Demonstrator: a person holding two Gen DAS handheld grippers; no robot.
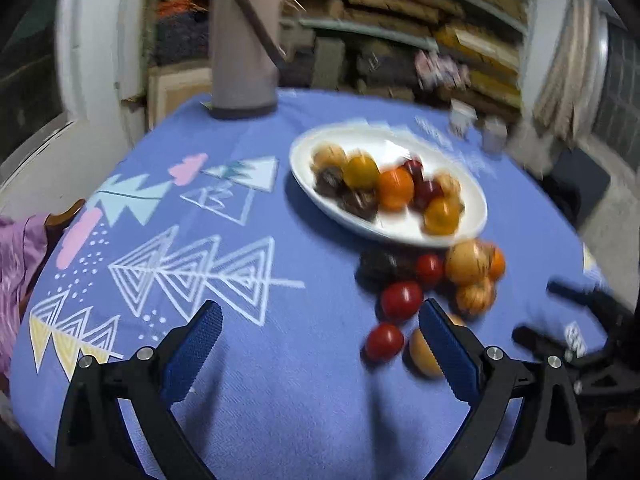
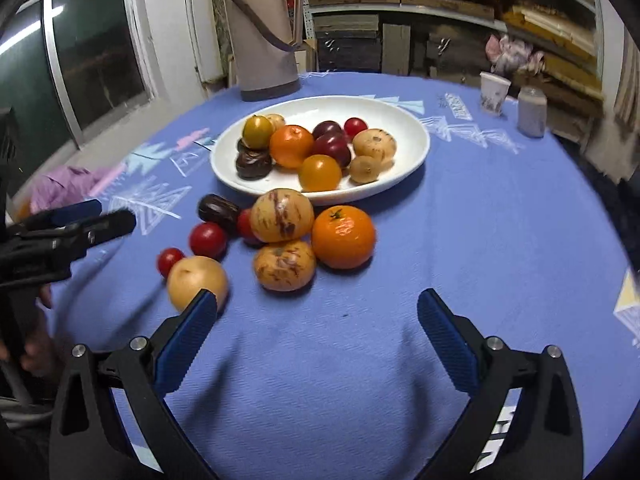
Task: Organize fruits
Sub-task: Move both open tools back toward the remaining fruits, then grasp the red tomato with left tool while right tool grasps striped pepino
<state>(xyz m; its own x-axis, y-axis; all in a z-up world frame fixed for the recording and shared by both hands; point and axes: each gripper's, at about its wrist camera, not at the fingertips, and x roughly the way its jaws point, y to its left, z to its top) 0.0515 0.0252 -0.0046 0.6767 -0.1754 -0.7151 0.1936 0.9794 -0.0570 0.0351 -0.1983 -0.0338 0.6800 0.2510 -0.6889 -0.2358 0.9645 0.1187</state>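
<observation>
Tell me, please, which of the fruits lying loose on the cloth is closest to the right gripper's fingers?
The plain pale yellow fruit, nearest the camera: one finger of the right gripper overlaps it. The other loose fruits lie farther off, toward the white plate.

A wide white oval ceramic dish (image 2: 404,128) sits on the blue-clothed worktop and holds a heap of small fruit: a yellow-green round one (image 2: 258,131), an orange mandarin (image 2: 291,146), two dark red plums (image 2: 332,145), a small red tomato (image 2: 355,125), brown wrinkled ones (image 2: 253,163), a yellow-orange one (image 2: 320,173) and speckled tan ones (image 2: 374,145).

Just beside the dish's near rim lies a loose cluster on the cloth: a large orange mandarin (image 2: 343,237), two streaked tan fruits (image 2: 282,215), a pale tan one (image 2: 197,280), three red tomatoes (image 2: 207,239) and a dark brown fruit (image 2: 219,208).
</observation>
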